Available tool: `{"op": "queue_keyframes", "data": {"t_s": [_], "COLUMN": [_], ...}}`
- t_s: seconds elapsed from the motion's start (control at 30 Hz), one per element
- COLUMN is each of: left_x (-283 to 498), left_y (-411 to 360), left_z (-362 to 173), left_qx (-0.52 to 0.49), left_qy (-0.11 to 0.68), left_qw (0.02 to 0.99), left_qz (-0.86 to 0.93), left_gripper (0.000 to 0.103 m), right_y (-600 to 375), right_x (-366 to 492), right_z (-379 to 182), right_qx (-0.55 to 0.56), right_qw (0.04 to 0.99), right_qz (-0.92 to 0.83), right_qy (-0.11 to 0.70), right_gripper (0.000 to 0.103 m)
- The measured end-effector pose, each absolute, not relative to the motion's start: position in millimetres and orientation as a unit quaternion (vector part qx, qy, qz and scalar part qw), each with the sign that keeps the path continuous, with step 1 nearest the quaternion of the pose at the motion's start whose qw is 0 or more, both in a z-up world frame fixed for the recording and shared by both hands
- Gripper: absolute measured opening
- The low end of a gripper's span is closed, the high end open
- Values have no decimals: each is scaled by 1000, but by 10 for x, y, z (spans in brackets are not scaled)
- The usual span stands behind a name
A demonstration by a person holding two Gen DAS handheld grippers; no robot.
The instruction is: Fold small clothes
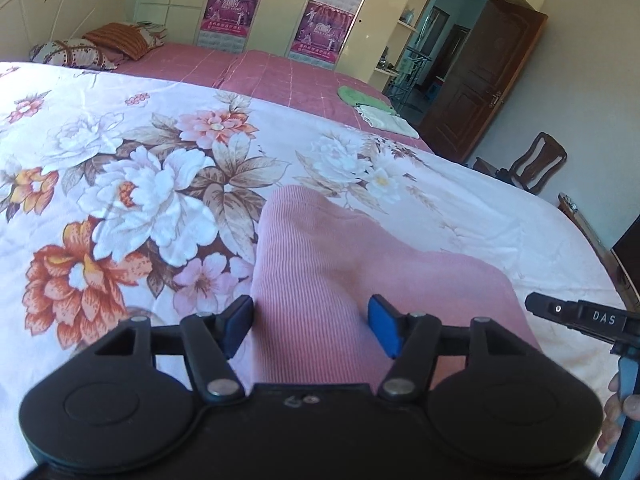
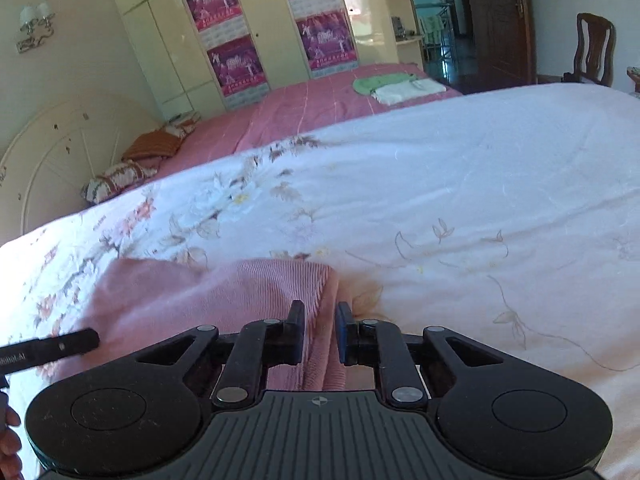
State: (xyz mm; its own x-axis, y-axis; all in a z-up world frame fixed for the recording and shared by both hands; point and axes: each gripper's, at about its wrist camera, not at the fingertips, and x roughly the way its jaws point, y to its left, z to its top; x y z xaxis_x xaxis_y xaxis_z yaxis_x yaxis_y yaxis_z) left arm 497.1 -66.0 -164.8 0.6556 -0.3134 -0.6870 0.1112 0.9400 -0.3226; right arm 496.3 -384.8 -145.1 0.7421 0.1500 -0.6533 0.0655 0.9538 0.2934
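Pink ribbed garment (image 1: 340,276) lies spread on the floral quilt (image 1: 140,184) that covers the near part of the bed, a sleeve-like part reaching away from the left wrist camera towards the middle of the quilt. The left tongs (image 1: 310,326) stand released, their blue pads on either side of the ribbed cloth with a wide gap and neither pad visibly pressing on it. The right tongs (image 2: 320,332) are clenched on a raised fold at the garment's right edge (image 2: 320,300), the cloth gathered into a ridge between the narrow pads. In the left view the right tongs come in from the right edge (image 1: 580,318), with part of a hand (image 1: 616,412) below them; in the right view the left tongs show as a dark bar at the left edge (image 2: 52,350). Beyond the quilt the bed shows a pink checked cover (image 1: 280,76), with two pillows (image 1: 76,54) at the white headboard (image 2: 60,160). At the far end of that cover lie a green cloth (image 2: 380,80) and a folded white cloth (image 2: 404,90), just beside each other and well apart from the garment. Cream wardrobes with magenta posters (image 2: 236,64) line the far wall, a dark wooden door (image 1: 476,92) stands open, and a wooden chair (image 2: 594,50) sits by the wall. Nothing lies on the quilt between the tongs and the garment.
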Motion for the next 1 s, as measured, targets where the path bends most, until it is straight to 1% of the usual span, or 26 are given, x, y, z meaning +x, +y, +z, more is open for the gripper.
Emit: {"op": "queue_keyframes", "data": {"t_s": [0.13, 0.2, 0.4, 0.5, 0.67, 0.7, 0.73, 0.77, 0.8, 0.9, 1.0], "left_x": [4826, 4770, 4685, 4691, 4636, 4608, 4578, 4543, 4504, 4358, 4199], "left_y": [-653, -661, -701, -682, -699, -701, -701, -701, -700, -690, -674], "left_z": [-1617, -1625, -1721, -1759, -1668, -1652, -1638, -1625, -1613, -1580, -1585], "left_qx": [-124, -121, -109, -117, -111, -109, -108, -106, -104, -96, -89], "left_qy": [412, 420, 429, 435, 437, 436, 435, 434, 433, 433, 437], "left_qw": [894, 890, 887, 883, 883, 884, 884, 885, 885, 885, 882], "left_qz": [-125, -129, -134, -133, -130, -131, -131, -133, -135, -142, -151], "left_gripper": [63, 67, 71, 71, 70, 70, 70, 70, 70, 70, 70], "right_y": [-3655, -3554, -3370, -3336, -3354, -3357, -3356, -3342, -3327, -3277, -3305], "right_x": [4842, 4773, 4697, 4662, 4586, 4550, 4521, 4475, 4422, 4270, 4125], "right_z": [-1335, -1327, -1629, -1688, -1551, -1519, -1498, -1457, -1429, -1382, -1384], "right_qx": [124, 110, 72, 58, 67, 67, 67, 65, 60, 47, 63], "right_qw": [927, 928, 913, 915, 916, 918, 919, 921, 923, 926, 923], "right_qz": [47, 60, 67, 66, 64, 64, 64, 64, 64, 73, 78], "right_qy": [350, 352, 395, 395, 389, 387, 384, 379, 374, 368, 371], "right_gripper": [16, 16, 16, 16, 17, 20, 26, 48, 64, 64, 64]}}
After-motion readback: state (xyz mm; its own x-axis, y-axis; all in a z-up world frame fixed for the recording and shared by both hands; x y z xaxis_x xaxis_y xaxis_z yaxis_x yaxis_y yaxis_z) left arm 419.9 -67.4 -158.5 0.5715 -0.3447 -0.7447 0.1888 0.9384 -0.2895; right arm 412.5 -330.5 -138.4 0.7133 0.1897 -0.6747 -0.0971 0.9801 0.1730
